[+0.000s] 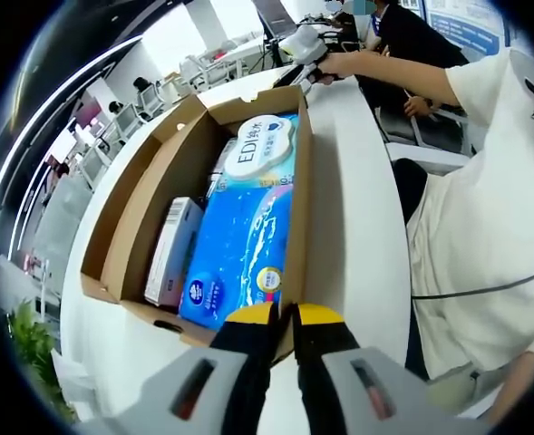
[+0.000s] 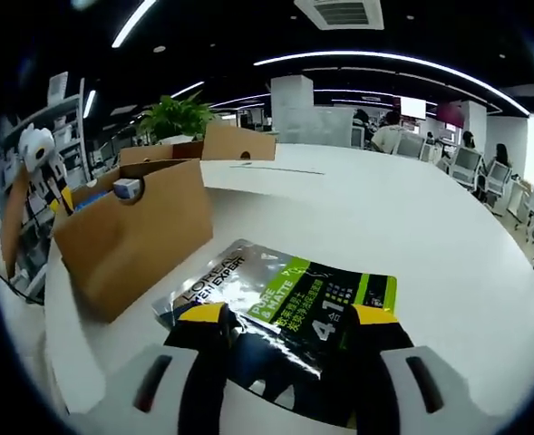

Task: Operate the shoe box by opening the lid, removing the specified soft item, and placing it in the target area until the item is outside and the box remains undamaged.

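An open cardboard shoe box [image 1: 144,195] lies on the white table [image 1: 357,199]. Inside are a blue tissue pack [image 1: 248,227] and a slim white and pink carton [image 1: 171,254]. My left gripper [image 1: 285,317] sits at the box's near right corner, its yellow-tipped jaws pressed together on the cardboard rim. In the right gripper view, a flat silver, black and green sachet pack [image 2: 294,304] lies on the table [image 2: 384,217] beside the box [image 2: 131,236]. My right gripper [image 2: 289,317] is open, its jaws spread wide on either side of the pack.
A person in a white shirt [image 1: 484,208] stands along the table's right side, arm stretched to the box's far end. The box flap [image 2: 239,143] stands up behind. A potted plant [image 2: 180,113] is beyond. Office desks and chairs [image 2: 466,163] surround the table.
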